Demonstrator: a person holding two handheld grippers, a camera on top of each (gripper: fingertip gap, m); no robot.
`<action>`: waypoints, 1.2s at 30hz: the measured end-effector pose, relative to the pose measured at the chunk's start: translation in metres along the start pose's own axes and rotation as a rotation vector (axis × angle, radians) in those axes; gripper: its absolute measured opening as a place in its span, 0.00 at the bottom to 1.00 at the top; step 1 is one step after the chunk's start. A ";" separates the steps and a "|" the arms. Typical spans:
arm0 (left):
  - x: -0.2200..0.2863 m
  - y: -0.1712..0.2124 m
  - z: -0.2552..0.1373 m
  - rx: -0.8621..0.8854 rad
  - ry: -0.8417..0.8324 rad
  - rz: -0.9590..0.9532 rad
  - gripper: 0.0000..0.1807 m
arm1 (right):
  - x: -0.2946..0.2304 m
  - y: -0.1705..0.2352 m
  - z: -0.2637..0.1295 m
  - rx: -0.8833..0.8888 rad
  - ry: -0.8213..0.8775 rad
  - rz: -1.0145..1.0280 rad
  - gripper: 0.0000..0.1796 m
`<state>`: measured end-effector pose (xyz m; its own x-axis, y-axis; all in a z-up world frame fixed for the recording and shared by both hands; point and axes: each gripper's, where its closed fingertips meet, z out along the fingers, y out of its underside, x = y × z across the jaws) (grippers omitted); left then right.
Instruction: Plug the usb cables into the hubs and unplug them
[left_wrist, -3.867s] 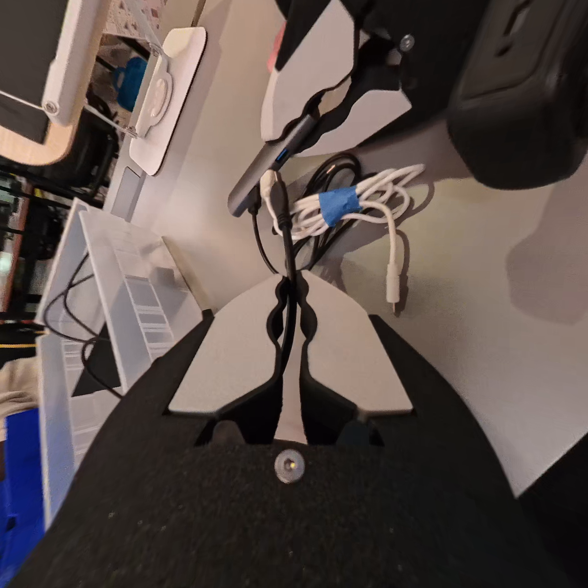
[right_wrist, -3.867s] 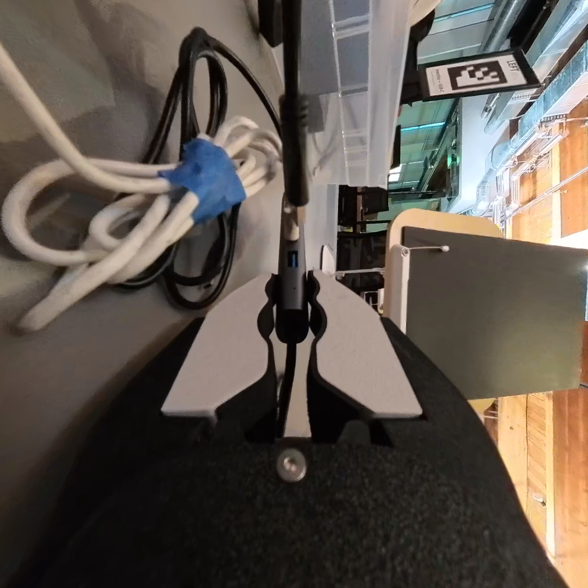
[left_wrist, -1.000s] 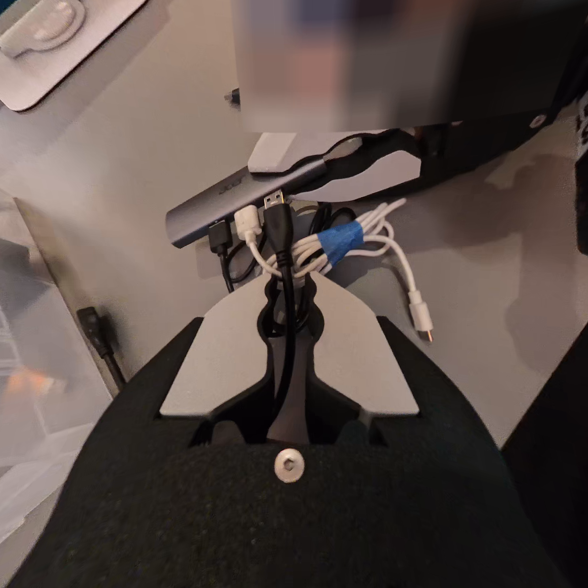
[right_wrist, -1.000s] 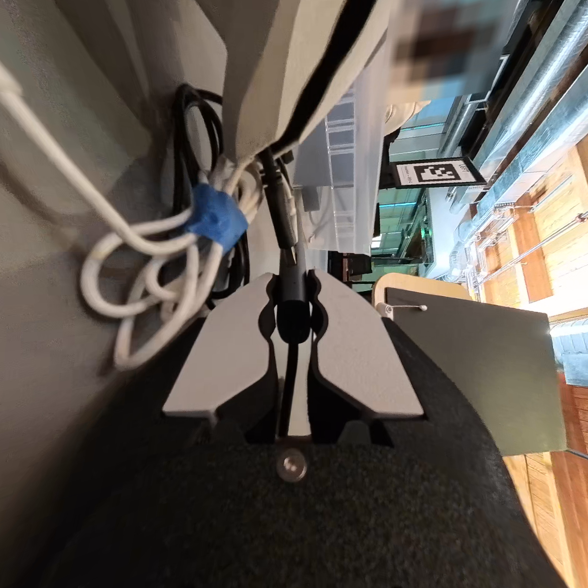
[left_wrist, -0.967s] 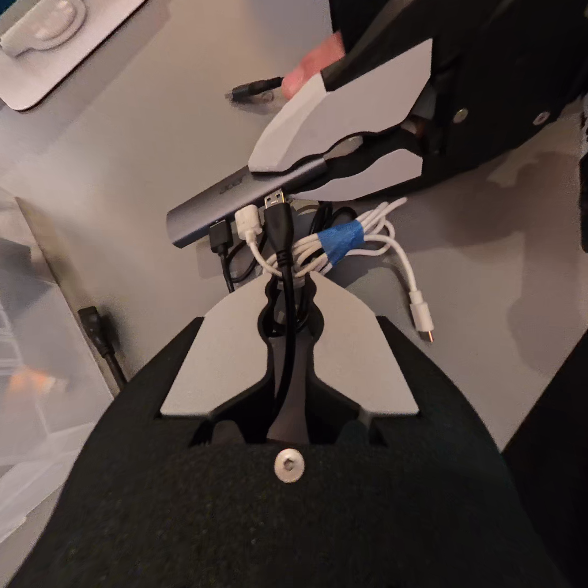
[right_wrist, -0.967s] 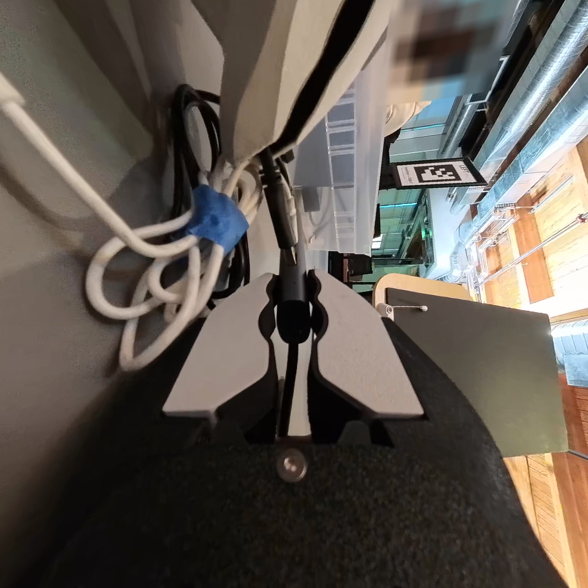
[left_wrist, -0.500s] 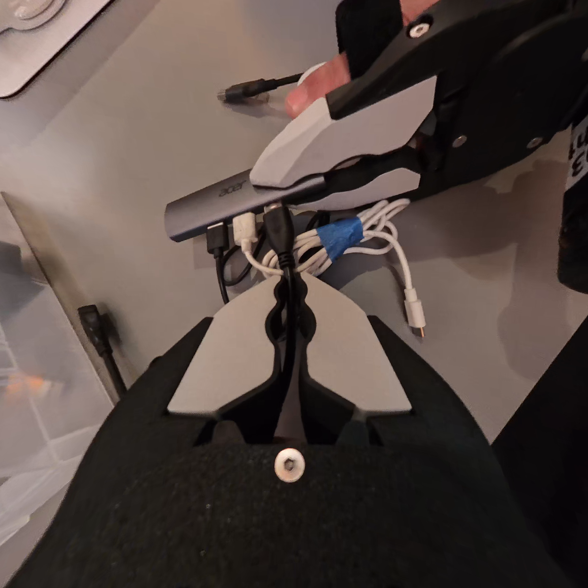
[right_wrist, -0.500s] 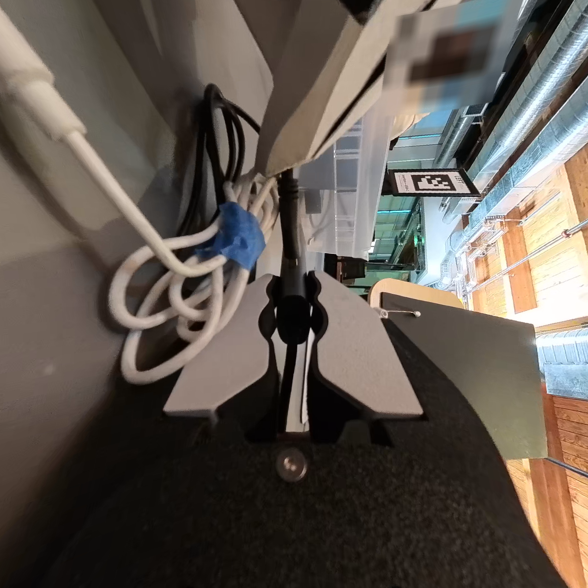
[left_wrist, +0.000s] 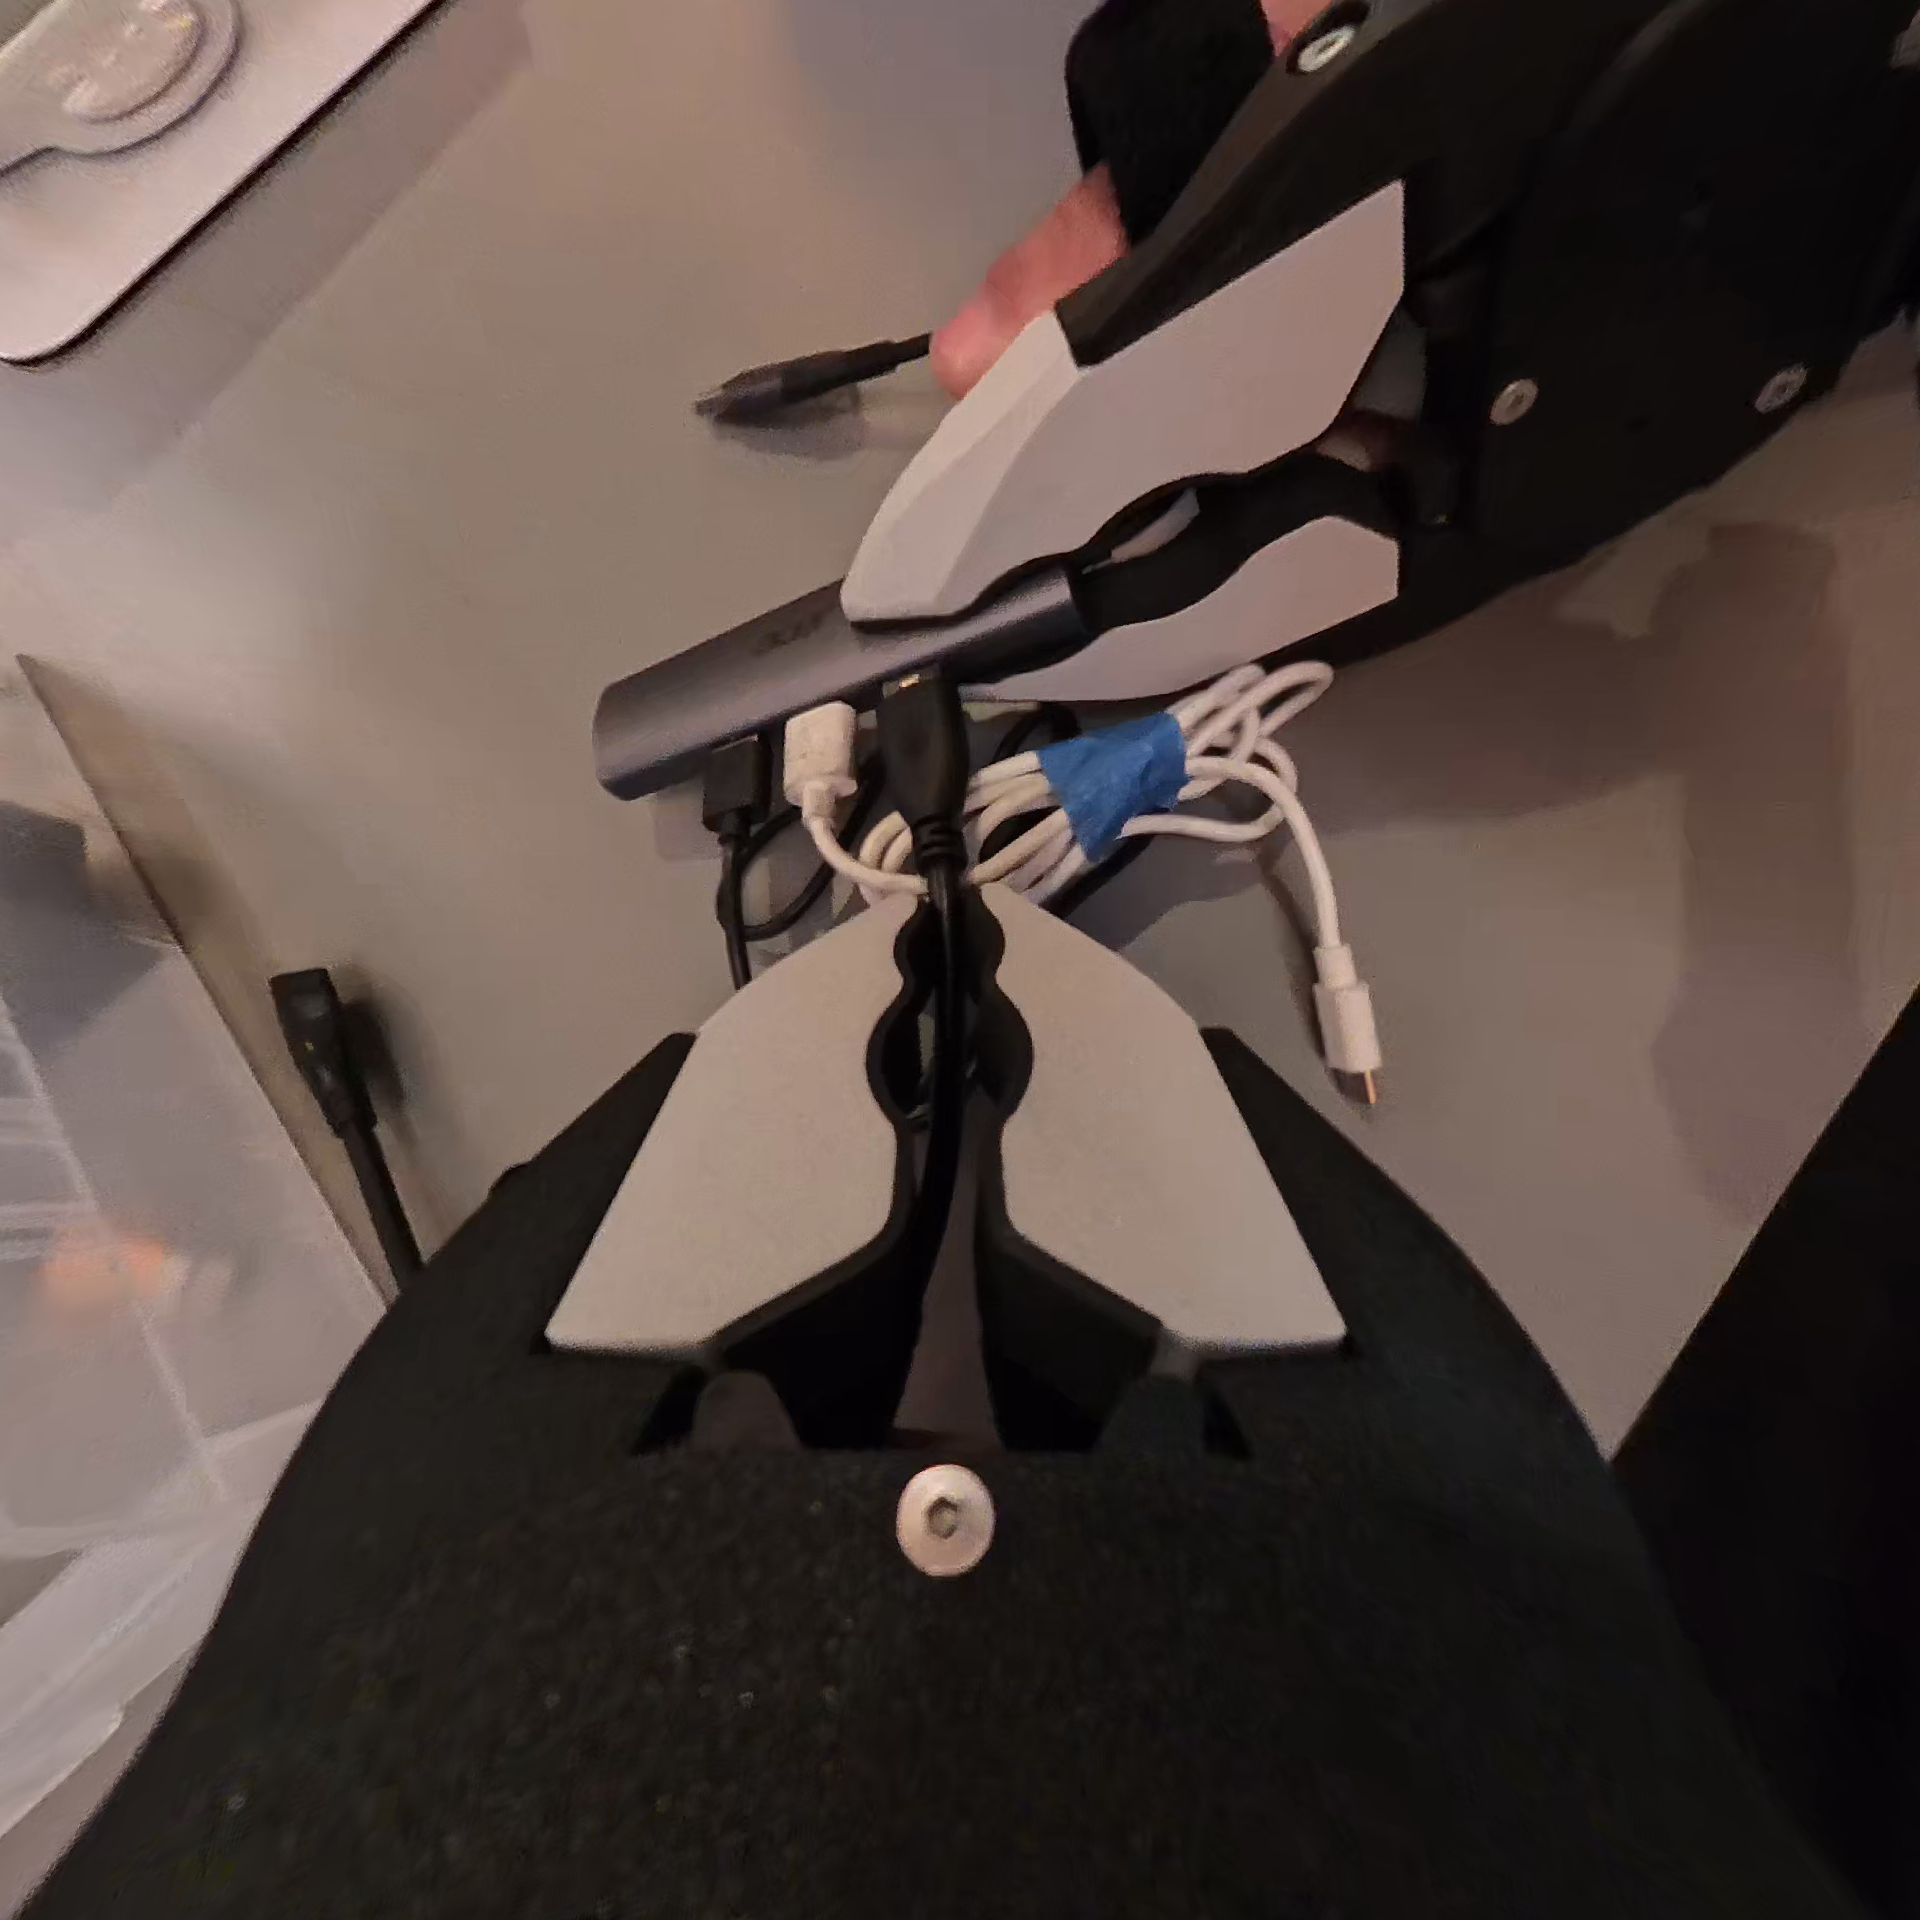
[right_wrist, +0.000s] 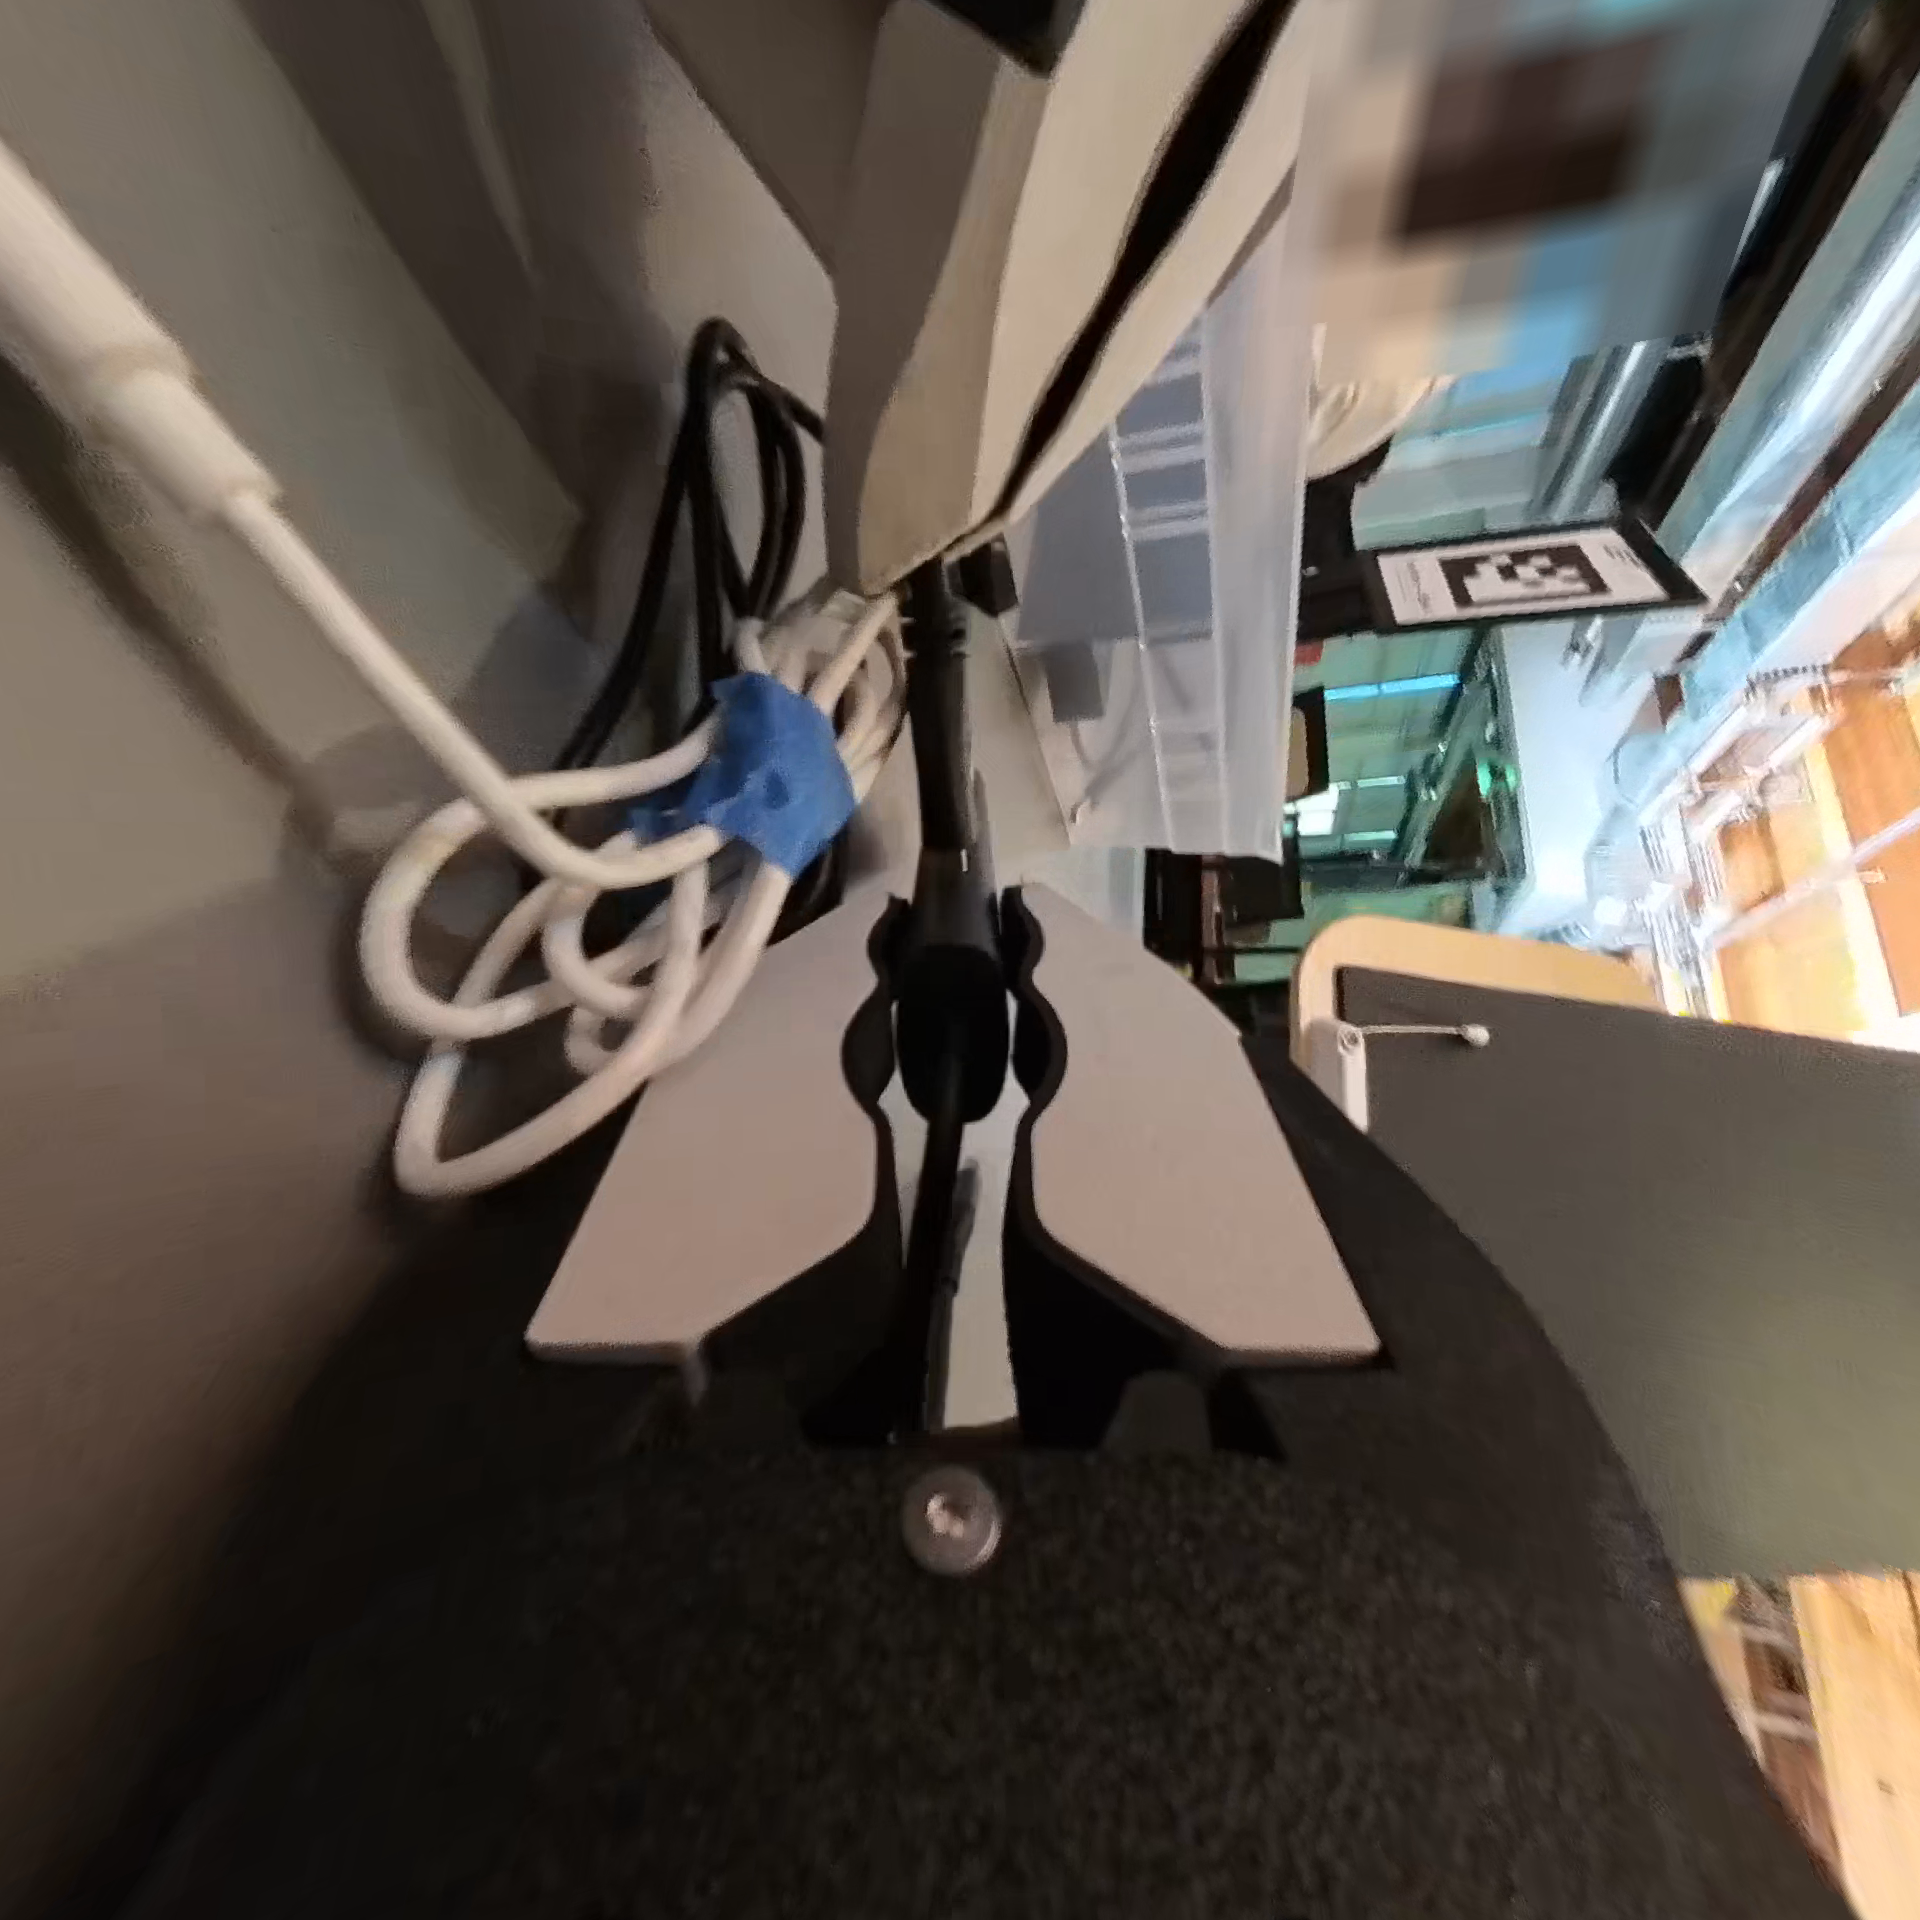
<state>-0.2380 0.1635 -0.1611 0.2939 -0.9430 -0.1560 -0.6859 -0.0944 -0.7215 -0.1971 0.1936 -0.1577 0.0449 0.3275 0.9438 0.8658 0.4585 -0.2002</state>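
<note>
A grey USB hub (left_wrist: 727, 691) is held just above the grey table. My right gripper (left_wrist: 935, 634) is shut on the hub's right end; in its own view (right_wrist: 951, 914) the jaws clamp the dark hub end (right_wrist: 951, 997). My left gripper (left_wrist: 945, 914) is shut on a black cable (left_wrist: 940, 862). That cable's plug (left_wrist: 920, 748) sits in the hub's side port with a sliver of metal showing. A white plug (left_wrist: 821, 743) and a small black plug (left_wrist: 738, 774) sit in the ports to its left. The left gripper's fingers (right_wrist: 1039, 260) fill the top of the right wrist view.
A white cable bundle bound with blue tape (left_wrist: 1117, 774) lies under the hub, its loose end (left_wrist: 1345, 1029) to the right. Another black plug (left_wrist: 810, 379) lies behind the hub by a person's finger (left_wrist: 1039, 270). A clear plastic bin (left_wrist: 104, 1143) stands at the left.
The black plug's metal tip, bare beside the hub a second ago, has gone into the port. My left gripper moved forward towards the hub; both grippers stayed shut.
</note>
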 end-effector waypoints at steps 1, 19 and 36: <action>0.000 -0.002 -0.001 -0.001 -0.004 -0.008 0.02 | 0.002 0.001 0.000 -0.020 0.008 0.014 0.09; 0.025 0.006 0.002 -0.033 0.117 0.066 0.02 | -0.012 0.014 -0.009 0.004 -0.043 -0.096 0.08; 0.021 -0.007 0.007 0.033 0.079 0.090 0.03 | 0.003 0.019 -0.005 0.029 0.016 -0.060 0.10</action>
<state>-0.2230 0.1468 -0.1639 0.1781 -0.9695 -0.1684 -0.6848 0.0008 -0.7287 -0.1784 0.1990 -0.1574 0.0016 0.2853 0.9584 0.8525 0.5006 -0.1505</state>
